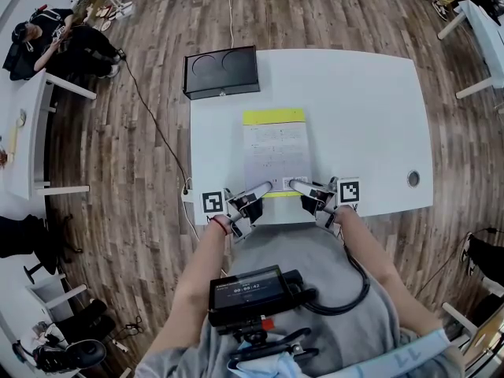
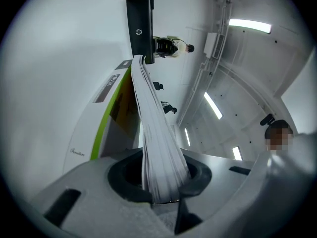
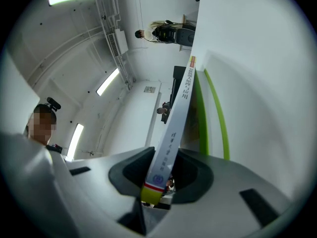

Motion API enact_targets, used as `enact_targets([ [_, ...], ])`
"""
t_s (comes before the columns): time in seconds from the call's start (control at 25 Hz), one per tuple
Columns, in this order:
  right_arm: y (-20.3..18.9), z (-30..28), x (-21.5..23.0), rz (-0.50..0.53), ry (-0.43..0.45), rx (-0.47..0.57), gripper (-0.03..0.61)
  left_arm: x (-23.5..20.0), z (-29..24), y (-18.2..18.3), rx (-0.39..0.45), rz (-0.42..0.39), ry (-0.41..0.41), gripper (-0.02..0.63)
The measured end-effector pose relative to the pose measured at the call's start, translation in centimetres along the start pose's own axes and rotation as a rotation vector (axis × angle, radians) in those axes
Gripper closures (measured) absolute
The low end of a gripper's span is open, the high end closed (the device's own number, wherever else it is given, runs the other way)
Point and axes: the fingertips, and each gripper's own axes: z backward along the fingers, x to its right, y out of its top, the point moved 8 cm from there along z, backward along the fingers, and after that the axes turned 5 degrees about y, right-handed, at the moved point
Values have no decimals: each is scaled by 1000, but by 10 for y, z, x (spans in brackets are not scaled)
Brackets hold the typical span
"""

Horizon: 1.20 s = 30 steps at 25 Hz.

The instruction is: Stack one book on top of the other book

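White table (image 1: pixel 370 109) carried both books near my edge.

Left claw (image 1: pixel 262 188) was clamped on the upper book (image 1: pixel 274 152) at its near left corner. The jaws stood only slightly apart, with the pads pressing on the page block. The left gripper view showed the fanned page edges running straight out from between the jaws.

Right claw (image 1: pixel 298 184) was on the same book at the near right corner, gripping across the printed spine. Its gap was equally narrow and the pads were tight on the spine. Both claws pointed roughly level and angled in toward each other.

The lower book (image 1: pixel 272 116) had a yellow-green cover and lay flat on the table directly under the held one. A yellow strip of it showed past the upper book's far edge, and a thin green sliver showed at the near edge.

Both gripper views showed a gap between the two books at my end, so the upper one was lifted off there. I couldn't tell whether its far end was touching the lower book.

A black box (image 1: pixel 221 71) sat at the far left corner of the table, well apart from the books. A grommet hole (image 1: pixel 413 179) was in the tabletop on the right.
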Motion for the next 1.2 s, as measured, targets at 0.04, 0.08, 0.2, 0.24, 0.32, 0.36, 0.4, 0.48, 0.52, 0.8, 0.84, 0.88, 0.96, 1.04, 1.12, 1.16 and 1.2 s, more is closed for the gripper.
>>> enact_targets([
  [0.04, 0, 0, 1, -1, -1, -1, 478, -1, 0, 0, -7, 9, 6, 535],
  [0.08, -1, 0, 1, -1, -3, -1, 479, -1, 1, 0, -15, 16, 10, 535],
  [0.2, 0, -1, 4, 6, -12, -8, 479, 1, 1, 1, -46, 39, -1, 431],
  [0.24, 1, -1, 6, 7, -15, -12, 480, 3, 1, 1, -56, 48, -7, 393],
  [0.32, 1, -1, 8, 8, -21, -18, 480, 6, 0, 2, -65, 57, -9, 377],
  [0.36, 0, -1, 8, 9, -25, -18, 480, 6, 1, 2, -68, 56, 2, 373],
  [0.4, 0, -1, 9, 9, -28, -15, 480, 3, 3, 3, -75, 46, 22, 371],
  [0.48, 0, -1, 9, 3, -22, -5, 480, -2, 4, 4, -95, 47, 49, 370],
  [0.52, 0, -1, 10, -3, -18, 1, 482, -2, 3, 4, -104, 70, 45, 370],
  [0.8, -1, -1, 9, -12, -19, 9, 485, 1, 20, -3, -201, 109, 71, 370],
  [0.84, -1, 0, 9, -17, -24, 9, 485, 1, 26, -4, -213, 110, 89, 370],
  [0.88, -1, 0, 9, -19, -28, 10, 485, 1, 31, -6, -220, 108, 109, 370],
  [0.96, 0, 0, 9, -11, -26, 9, 485, 2, 44, -7, -214, 94, 160, 370],
  [1.04, 0, 0, 9, -5, -29, 8, 485, -1, 59, -6, -181, 60, 240, 370],
  [1.12, 0, 1, 11, -3, -37, 10, 486, -6, 72, -1, -127, 17, 332, 370],
  [1.16, 0, 2, 12, -3, -41, 12, 486, -6, 77, 3, -91, 0, 363, 370],
  [1.2, 0, 3, 13, -4, -45, 12, 486, -6, 80, 7, -52, -13, 382, 370],
])
